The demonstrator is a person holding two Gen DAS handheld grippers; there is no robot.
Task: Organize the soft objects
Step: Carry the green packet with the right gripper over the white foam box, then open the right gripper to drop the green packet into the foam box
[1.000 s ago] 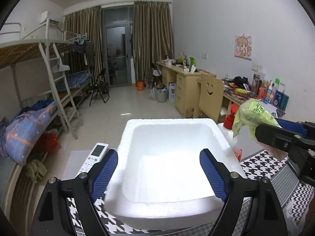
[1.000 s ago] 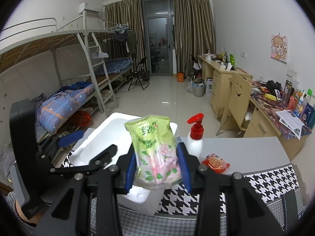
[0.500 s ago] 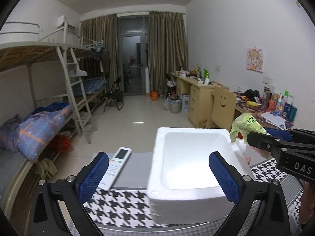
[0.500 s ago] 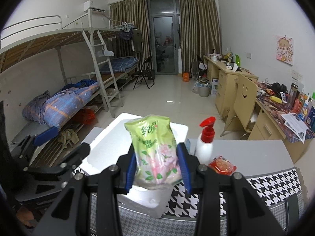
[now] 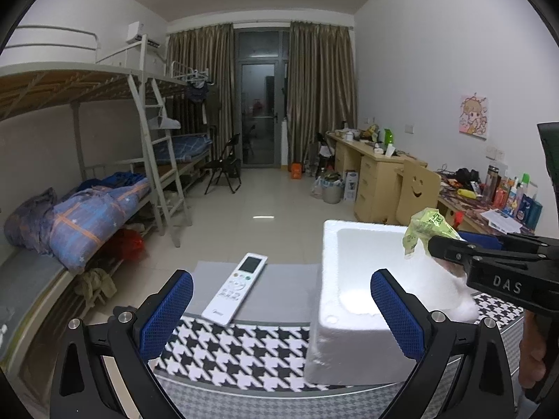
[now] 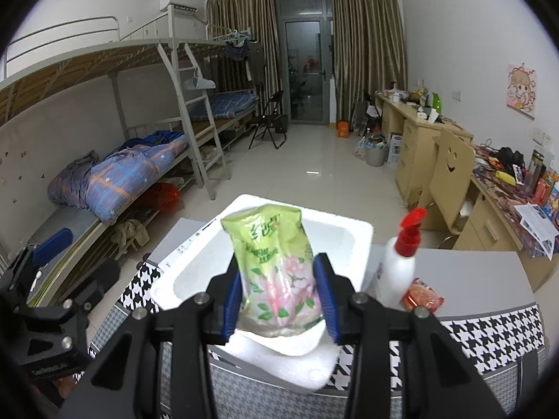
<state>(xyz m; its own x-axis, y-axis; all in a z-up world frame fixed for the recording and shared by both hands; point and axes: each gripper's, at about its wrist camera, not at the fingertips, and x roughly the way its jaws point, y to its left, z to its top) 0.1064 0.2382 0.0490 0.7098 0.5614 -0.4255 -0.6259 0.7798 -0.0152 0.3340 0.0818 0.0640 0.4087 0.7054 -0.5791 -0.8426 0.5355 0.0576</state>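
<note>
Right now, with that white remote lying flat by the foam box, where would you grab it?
Across its narrow width near the middle, coming from above. The remote lies flat and slanted on the grey mat, so the open left tool should probably turn to match.

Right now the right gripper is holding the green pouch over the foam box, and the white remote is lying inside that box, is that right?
Not quite. The remote is not in the foam box; in the left wrist view it lies on the grey mat beside it, to the box's left. The rest holds: the right gripper is clamped on the green pouch over the box, as the right wrist view shows.
</note>
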